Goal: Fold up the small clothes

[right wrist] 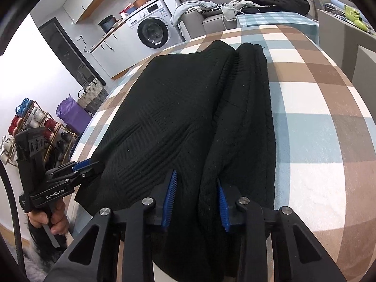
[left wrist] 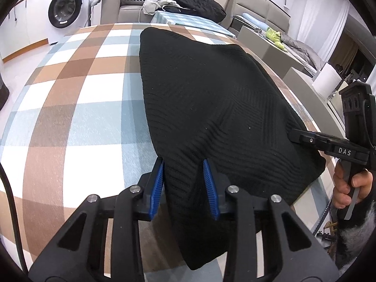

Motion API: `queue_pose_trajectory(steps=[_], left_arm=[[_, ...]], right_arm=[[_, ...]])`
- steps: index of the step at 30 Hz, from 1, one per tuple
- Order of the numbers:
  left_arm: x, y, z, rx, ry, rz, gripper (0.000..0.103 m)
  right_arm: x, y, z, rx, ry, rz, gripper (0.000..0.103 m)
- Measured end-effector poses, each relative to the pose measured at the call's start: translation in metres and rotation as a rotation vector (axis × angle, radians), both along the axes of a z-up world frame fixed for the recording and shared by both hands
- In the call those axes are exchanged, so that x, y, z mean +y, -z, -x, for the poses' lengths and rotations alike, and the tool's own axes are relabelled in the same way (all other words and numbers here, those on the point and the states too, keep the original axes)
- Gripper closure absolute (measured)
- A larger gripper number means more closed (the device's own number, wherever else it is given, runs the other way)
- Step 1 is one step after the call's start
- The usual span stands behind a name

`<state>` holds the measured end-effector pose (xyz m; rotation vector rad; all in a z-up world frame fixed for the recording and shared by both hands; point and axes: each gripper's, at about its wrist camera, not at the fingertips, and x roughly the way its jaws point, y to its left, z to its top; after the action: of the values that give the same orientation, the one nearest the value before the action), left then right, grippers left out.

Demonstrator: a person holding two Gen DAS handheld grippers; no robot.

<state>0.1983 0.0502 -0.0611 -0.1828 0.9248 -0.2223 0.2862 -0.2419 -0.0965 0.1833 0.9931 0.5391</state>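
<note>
A black knit garment (left wrist: 206, 98) lies on the checked tablecloth (left wrist: 77, 108), partly folded, with a rolled fold along its right side in the right wrist view (right wrist: 246, 117). My left gripper (left wrist: 184, 178) has its blue pads on either side of the garment's near left edge, with cloth between them. My right gripper (right wrist: 196, 199) holds the near right edge the same way, with thick cloth bunched between its pads. The right gripper also shows in the left wrist view (left wrist: 296, 138), and the left gripper in the right wrist view (right wrist: 91, 164), both at the garment's near edge.
The table's left edge (right wrist: 89, 141) drops to a shoe rack (right wrist: 35, 122) and baskets. Beyond the far edge stand a sofa with a black pillow (left wrist: 195, 0), piled clothes and a washing machine (left wrist: 65, 7). Grey furniture with a paper roll (left wrist: 326, 80) is on the right.
</note>
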Motion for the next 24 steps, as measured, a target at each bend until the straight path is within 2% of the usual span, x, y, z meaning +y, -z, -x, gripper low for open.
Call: queue_pose_trajectory(steps=[14,24], left_arm=[[0.018,-0.001,-0.017,-0.005,-0.037,-0.012,0.073],[0.016,0.001,-0.015,-0.007,-0.037,-0.019,0.073]], right_arm=[[0.032,0.002,-0.024,0.001,-0.028,0.010,0.071],[-0.007,-0.008,0.001,0.014,0.023,-0.015,0.072]])
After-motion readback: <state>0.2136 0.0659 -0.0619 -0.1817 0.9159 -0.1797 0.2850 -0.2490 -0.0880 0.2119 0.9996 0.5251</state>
